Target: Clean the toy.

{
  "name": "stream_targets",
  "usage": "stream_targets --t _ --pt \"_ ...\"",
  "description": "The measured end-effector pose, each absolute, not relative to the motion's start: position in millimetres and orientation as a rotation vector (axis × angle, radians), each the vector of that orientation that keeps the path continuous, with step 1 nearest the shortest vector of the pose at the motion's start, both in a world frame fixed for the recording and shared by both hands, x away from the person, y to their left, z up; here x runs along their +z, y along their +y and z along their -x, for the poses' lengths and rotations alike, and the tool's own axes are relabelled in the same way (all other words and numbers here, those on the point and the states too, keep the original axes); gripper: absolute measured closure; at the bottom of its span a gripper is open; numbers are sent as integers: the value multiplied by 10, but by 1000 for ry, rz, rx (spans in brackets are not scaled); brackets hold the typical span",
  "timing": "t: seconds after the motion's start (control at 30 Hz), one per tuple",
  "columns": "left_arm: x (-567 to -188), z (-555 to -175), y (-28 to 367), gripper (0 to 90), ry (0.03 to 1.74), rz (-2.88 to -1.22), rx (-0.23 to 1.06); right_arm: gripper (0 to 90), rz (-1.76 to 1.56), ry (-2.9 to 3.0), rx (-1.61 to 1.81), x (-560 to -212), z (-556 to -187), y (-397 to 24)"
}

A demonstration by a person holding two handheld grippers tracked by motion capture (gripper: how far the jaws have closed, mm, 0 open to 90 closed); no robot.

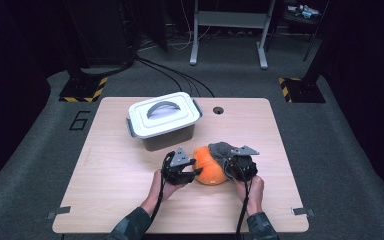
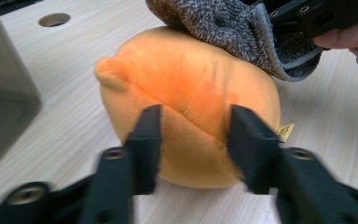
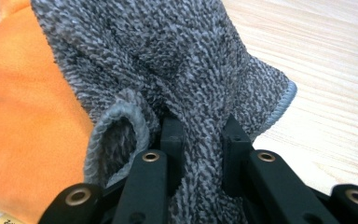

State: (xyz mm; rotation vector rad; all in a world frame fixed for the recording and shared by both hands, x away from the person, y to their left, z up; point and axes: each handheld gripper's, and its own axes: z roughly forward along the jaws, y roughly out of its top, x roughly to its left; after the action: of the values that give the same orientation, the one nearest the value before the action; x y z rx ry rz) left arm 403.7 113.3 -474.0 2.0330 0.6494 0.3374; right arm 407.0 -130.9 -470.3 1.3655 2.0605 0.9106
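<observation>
— Where was the orange plush toy [image 1: 209, 167] at that point?

— It lay on the wooden table [image 1: 120, 175], near the front edge, just in front of the lidded grey box [image 1: 164, 120]. The grey knitted cloth [image 1: 221, 150] was draped over its top on my right side.

— And your left gripper [image 2: 193, 140]?

— Its jaws stood partly spread, one on each side of the toy's rounded flank. Whether the pads were touching the plush I couldn't tell; they weren't squeezing it.

— The right one?

— My right gripper [image 3: 199, 144] was pinching a bunched fold of the cloth, jaws pressed into the knit, with the cloth's hemmed edge curling beside them and the orange fabric right under it.
</observation>
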Motion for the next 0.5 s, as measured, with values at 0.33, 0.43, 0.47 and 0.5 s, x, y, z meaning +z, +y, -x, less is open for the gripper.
stream_targets --t 0.33,0.43,0.47,0.5 --pt "-4783 -4031 1060 781 643 -2061 330 746 -1352 2030 998 -4509 -4001 -1323" --pt "-4797 -4047 1076 815 661 -2063 325 742 -1278 2052 1041 -4376 -3928 -1149" --pt "-4802 -4050 1081 821 671 -2061 332 739 -1247 2072 1030 -4355 -3911 -1064" --pt "-4807 -4054 1089 827 679 -2069 327 739 -1222 2082 1018 -4348 -3899 -984"
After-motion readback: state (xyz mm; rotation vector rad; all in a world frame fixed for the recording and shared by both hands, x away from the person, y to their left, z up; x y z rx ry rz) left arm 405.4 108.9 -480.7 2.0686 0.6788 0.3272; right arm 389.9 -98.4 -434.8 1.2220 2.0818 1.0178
